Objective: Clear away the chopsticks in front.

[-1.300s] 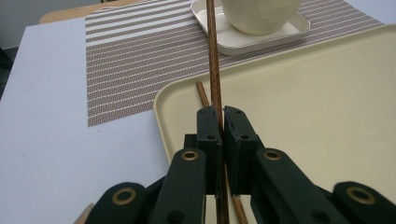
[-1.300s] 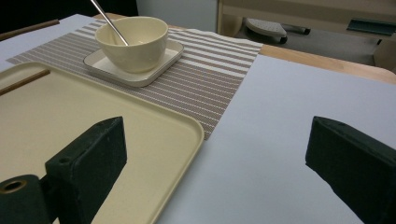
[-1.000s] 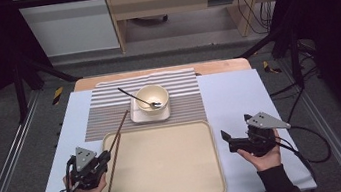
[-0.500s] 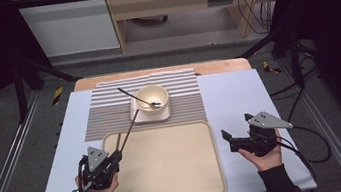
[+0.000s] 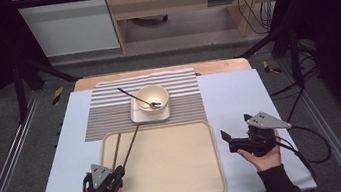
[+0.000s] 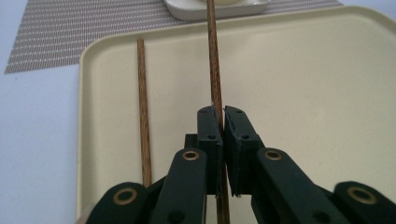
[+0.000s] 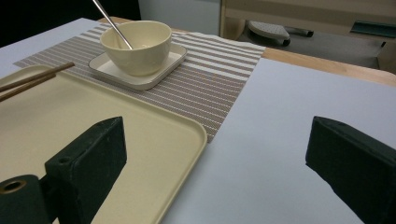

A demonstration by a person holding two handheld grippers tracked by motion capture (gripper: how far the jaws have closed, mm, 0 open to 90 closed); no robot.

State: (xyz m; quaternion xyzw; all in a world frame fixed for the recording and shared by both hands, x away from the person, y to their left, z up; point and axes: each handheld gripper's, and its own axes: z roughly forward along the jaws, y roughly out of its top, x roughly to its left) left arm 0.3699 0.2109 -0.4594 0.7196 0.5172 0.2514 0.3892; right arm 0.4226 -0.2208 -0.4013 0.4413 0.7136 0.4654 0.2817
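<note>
A: Chopsticks, the two brown wooden ones, are the item; but largest first: the pale blue rectangular table sheet (image 5: 56, 157), then the cream plastic rectangular tray (image 5: 179, 175), then the grey-and-white striped placemat (image 5: 110, 112).

B: And on the placemat?

A: A square white saucer (image 5: 137, 117) bearing a cream round ceramic bowl (image 5: 152, 97) with a thin metal spoon (image 5: 133, 96) leaning in it.

B: Where do the sticks lie?

A: One chopstick (image 6: 144, 112) lies flat on the tray near its left rim. My left claw (image 6: 223, 126) is clamped on the other chopstick (image 6: 214, 60), whose far tip reaches toward the saucer. My right claw (image 7: 215, 158) stands wide and empty, over the tray's right edge.

B: Risk from here?

A: Judgement: the grip sits near one end, so the long free end could swing, nudge the saucer, or twist out between my pads if I lower it askew. It might also land crossed over its partner.
</note>
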